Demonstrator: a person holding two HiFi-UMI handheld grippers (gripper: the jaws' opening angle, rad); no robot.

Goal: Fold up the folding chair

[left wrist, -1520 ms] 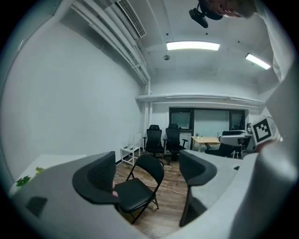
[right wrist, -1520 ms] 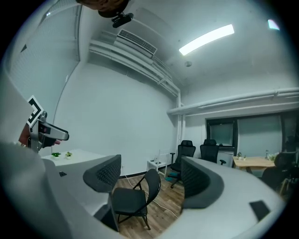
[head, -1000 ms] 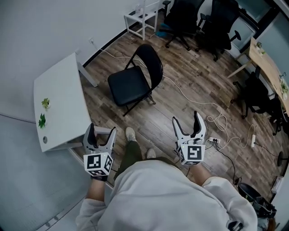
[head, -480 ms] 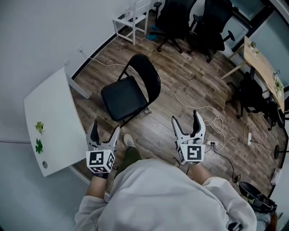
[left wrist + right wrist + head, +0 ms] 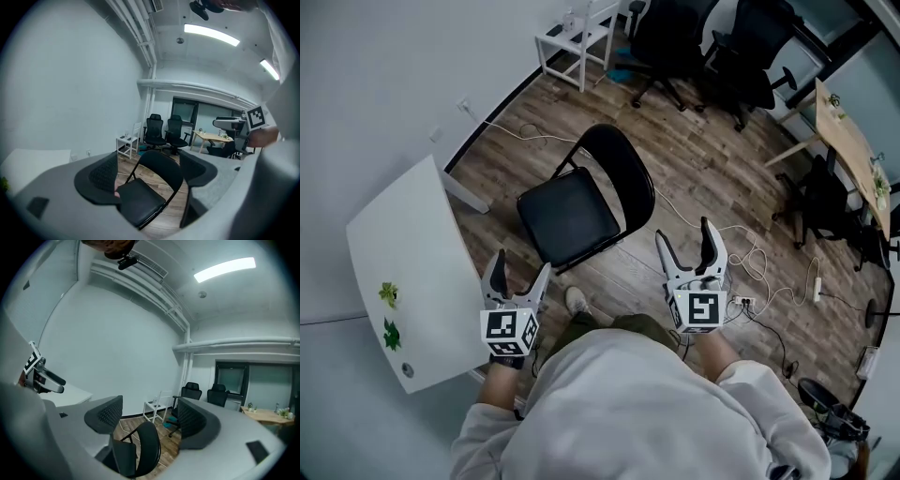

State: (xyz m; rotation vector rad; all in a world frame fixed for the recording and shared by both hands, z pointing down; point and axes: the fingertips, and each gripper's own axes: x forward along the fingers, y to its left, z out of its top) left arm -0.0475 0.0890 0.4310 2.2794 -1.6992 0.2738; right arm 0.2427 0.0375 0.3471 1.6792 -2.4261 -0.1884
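Chair (image 5: 567, 217) stands unfolded — left gripper (image 5: 521, 262) and right gripper (image 5: 683, 232) hover near, fingers (image 5: 710, 246) spread, empty.

Office room.
- Two black swivel office chairs (image 5: 675, 33) (image 5: 759, 52) on castors at 12–1 o'clock; a third (image 5: 830, 202) at 3 o'clock.
- Pale wooden desk (image 5: 853, 141) at 2 o'clock with small plants on top.
- White counter (image 5: 403, 262) along plain white wall at 9 o'clock.
- Wood-plank floor (image 5: 694, 159); white cable (image 5: 712, 225) trailing to power strip (image 5: 741, 302) at 4 o'clock.
- Left claw view: ceiling strip light (image 5: 211, 35), exposed pipes (image 5: 136, 23), dark glazed window (image 5: 185, 110) behind chairs.
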